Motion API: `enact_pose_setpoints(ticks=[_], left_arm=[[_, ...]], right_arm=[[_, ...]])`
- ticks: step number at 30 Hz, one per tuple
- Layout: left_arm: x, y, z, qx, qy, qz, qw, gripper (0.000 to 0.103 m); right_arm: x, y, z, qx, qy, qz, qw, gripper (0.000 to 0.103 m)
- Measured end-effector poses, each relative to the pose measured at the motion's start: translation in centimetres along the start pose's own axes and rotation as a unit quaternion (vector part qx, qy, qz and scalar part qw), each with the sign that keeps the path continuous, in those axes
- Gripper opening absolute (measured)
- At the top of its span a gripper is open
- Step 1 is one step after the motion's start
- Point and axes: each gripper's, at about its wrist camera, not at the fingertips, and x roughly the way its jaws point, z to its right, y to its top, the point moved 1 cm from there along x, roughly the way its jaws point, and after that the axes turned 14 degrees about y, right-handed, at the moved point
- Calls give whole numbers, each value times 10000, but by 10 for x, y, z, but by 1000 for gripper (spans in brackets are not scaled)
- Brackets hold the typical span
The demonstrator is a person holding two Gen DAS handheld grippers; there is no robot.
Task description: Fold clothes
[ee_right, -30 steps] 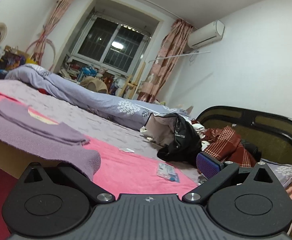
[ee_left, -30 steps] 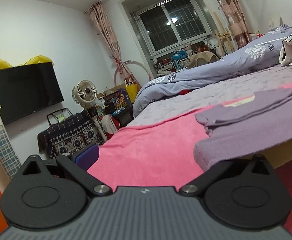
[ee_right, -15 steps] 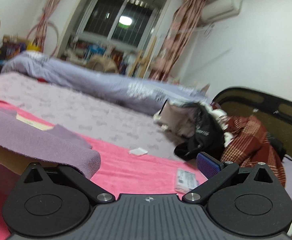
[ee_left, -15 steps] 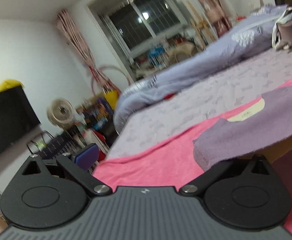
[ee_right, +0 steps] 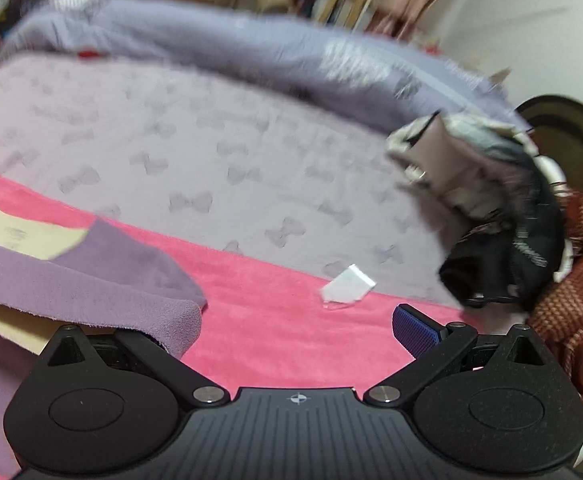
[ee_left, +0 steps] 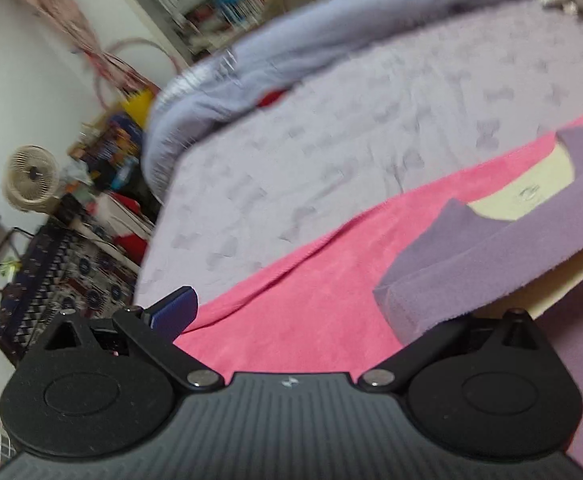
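I am seeing my left gripper (ee_left: 291, 320) with its fingers spread wide; the purple fleece garment (ee_left: 491, 256) is draping over the right finger at about three o'clock, not pinched. My right gripper (ee_right: 291, 332) is likewise released, the same garment's corner (ee_right: 139, 292) hanging over its left finger at nine o'clock. The garment is lying on the pink plush blanket (ee_right: 275, 312) on the bed.
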Motion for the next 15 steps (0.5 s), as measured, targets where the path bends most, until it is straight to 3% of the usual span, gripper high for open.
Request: enact_pose_setpoints(ticks=[6,10,15], left_arm=[[69,19,38,560,-213,-571,9966,103],[105,26,50,807,-702,-1051,9887,103],[132,35,38,728,-1389,-1681,9732,103]], right_arm=[[88,29,-10,-345,136,-830,9959,103],[130,37,-13,-609,473,-1599,9841,103],[138,55,5,-292,977,-1642,9811,103]])
